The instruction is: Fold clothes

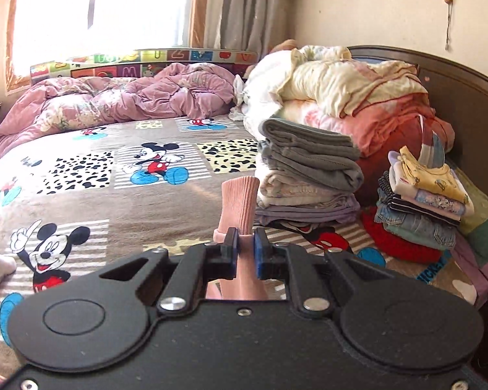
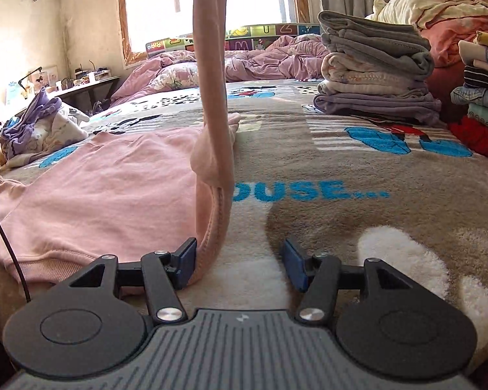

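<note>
L tongs pinch pink sleeve cuff | R tongs spread, by sweatshirt

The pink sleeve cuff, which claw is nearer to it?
Left. The left claw is clamped on the sleeve just below the cuff; the open right claw sits low beside the sweatshirt body.
</note>
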Motion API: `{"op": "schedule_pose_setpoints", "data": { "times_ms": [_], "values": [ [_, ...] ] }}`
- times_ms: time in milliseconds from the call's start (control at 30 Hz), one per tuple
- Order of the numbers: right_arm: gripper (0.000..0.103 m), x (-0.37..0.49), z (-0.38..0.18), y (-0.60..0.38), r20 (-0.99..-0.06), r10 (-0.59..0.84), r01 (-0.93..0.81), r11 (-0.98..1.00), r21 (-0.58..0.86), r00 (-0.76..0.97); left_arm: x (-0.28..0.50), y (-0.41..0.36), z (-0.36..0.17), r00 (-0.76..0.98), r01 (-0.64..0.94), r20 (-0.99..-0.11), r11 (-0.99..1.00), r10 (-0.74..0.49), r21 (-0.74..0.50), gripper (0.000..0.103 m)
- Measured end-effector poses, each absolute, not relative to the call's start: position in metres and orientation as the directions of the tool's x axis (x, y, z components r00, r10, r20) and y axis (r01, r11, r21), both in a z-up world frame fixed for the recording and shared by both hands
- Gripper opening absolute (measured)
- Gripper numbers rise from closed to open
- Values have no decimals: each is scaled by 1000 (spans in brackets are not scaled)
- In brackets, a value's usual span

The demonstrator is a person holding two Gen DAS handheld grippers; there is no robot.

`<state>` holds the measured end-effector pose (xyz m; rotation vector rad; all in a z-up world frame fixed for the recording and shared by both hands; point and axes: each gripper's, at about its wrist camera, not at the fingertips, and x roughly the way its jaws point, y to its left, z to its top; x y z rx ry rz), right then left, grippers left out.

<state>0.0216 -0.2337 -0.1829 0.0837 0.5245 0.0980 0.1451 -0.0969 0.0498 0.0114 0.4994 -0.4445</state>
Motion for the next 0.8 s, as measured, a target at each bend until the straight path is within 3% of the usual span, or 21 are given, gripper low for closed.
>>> {"op": "schedule_pose_setpoints", "data": {
  "times_ms": [167,367,467,667,800],
  "values": [
    [56,13,-183,-223,-500,83,-78,997,31,862,118,-18,31,813,332,-426,918,-396,-219,9],
    [53,4,-178,-211,-492,57,-98,994,-58,869,107,60,-20,830,191,-444,921,-336,-340,9],
    [47,2,-176,-208,-497,63,-113,991,-71,865,107,87,-49,830,127,-465,916,-308,-380,9],
    [47,-3,-175,-201,-494,50,-128,984,-126,868,101,118,-87,821,57,-486,891,-298,-450,9],
    [47,-4,-175,-199,-502,64,-146,982,-124,862,96,130,-88,842,70,-442,874,-311,-481,9]
  ]
}}
